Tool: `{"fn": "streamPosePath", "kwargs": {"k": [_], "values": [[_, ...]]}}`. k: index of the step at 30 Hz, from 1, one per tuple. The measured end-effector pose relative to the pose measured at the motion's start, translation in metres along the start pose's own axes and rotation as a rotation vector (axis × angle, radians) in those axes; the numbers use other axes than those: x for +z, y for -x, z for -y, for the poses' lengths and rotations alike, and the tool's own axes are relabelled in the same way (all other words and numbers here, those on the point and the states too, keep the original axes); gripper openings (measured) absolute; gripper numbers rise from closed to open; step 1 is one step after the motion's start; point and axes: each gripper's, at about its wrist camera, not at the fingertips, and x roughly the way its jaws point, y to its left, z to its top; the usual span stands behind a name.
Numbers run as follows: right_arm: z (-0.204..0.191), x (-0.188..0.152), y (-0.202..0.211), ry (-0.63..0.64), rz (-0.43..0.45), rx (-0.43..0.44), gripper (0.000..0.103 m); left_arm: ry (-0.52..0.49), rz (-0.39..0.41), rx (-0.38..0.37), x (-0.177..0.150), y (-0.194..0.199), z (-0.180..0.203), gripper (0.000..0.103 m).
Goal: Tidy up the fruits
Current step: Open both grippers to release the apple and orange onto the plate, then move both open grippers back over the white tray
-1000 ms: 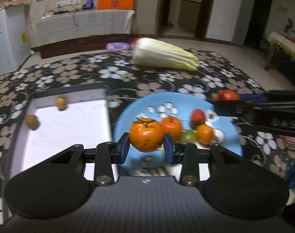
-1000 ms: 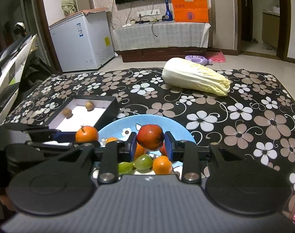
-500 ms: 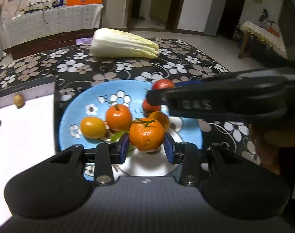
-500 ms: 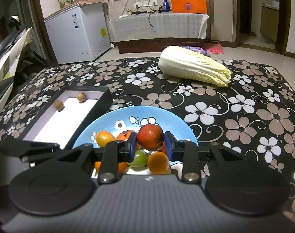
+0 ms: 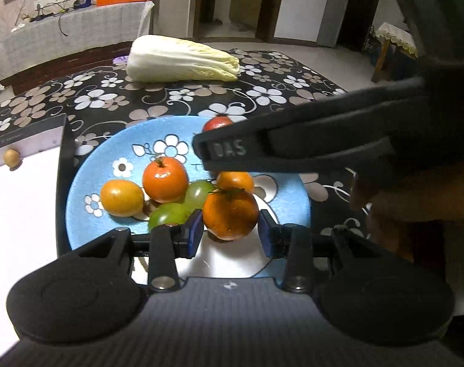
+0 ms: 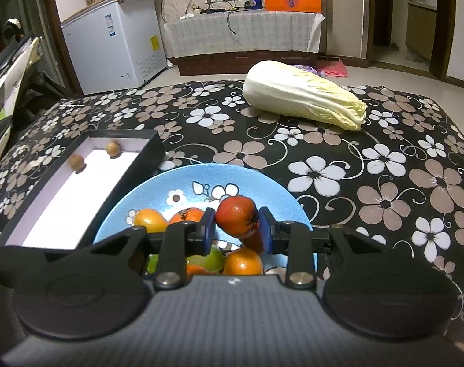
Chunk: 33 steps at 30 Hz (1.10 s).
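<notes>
My left gripper [image 5: 230,234] is shut on an orange tangerine [image 5: 230,215] with a green stem, held low over the near side of the blue flowered plate [image 5: 109,146]. The plate holds several fruits: an orange fruit [image 5: 165,179], a yellow-orange one [image 5: 121,197] and green grapes [image 5: 198,192]. My right gripper [image 6: 236,229] is shut on a red fruit [image 6: 236,220] and holds it over the same plate [image 6: 262,183]. In the left wrist view the right gripper's black finger [image 5: 293,143] crosses above the plate and hides part of it.
A black box with a white inside [image 6: 79,189] stands left of the plate and holds two small brown fruits [image 6: 112,148]. A napa cabbage [image 6: 302,102] lies at the back of the flowered cloth [image 6: 384,183]. A white freezer [image 6: 115,42] stands beyond the table.
Both grippers have come lower and closer over the plate, each still holding its fruit. The right gripper's finger now spans more of the left wrist view.
</notes>
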Motion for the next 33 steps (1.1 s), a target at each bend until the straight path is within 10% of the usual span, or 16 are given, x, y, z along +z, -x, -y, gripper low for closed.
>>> {"fn": "streamPosePath", "kwargs": {"k": [33], "values": [[-0.038,0.019,0.004,0.029,0.149,0.026,0.043,0.113,0.132,0.077,0.002,0.063,-0.059,0.067]]}}
